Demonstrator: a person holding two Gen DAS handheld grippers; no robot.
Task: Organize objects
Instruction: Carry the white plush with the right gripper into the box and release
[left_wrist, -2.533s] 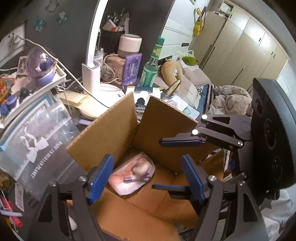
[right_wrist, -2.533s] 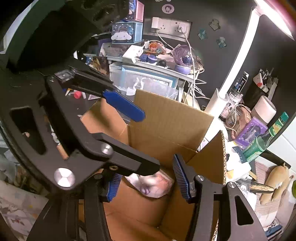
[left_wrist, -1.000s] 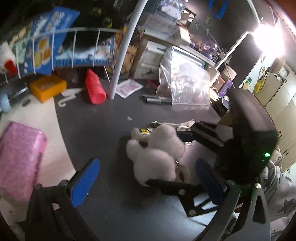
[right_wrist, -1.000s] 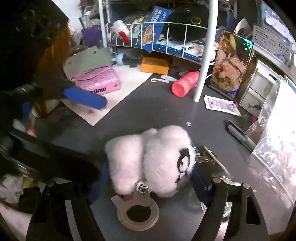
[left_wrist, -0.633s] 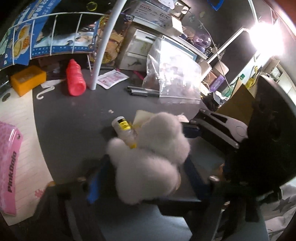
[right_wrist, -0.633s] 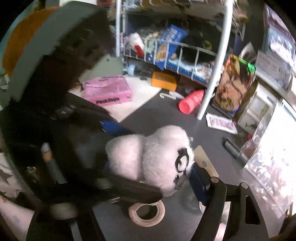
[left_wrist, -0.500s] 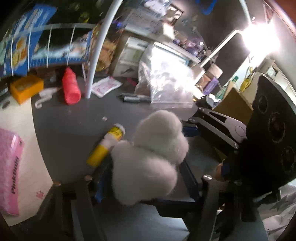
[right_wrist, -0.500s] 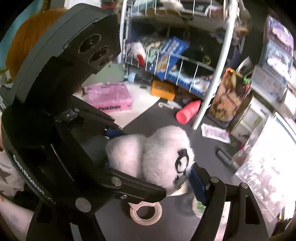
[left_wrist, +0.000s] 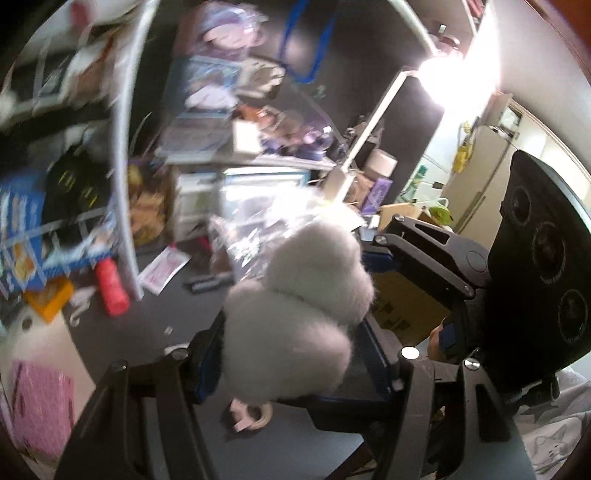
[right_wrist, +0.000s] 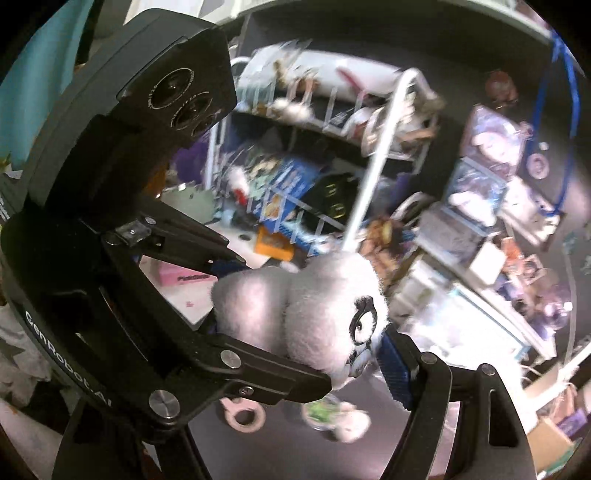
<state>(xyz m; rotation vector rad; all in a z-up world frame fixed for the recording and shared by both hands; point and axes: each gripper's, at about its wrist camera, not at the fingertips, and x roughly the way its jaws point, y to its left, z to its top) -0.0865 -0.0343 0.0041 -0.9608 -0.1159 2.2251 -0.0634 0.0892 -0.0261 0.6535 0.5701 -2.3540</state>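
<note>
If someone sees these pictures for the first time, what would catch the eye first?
First, the white fluffy plush toy, filling the middle of both views, clamped between the blue pads of the left claw and the right claw together, above the dark table. Next, the glaring lamp at upper right of the left view, and a tape roll lying below the toy.

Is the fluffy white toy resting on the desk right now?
No, the fluffy white toy is held between both grippers, off the dark desk.

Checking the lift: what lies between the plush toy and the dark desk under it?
Mostly air: the plush toy, held by both grippers, hangs above the tape roll, per the right wrist view.
</note>
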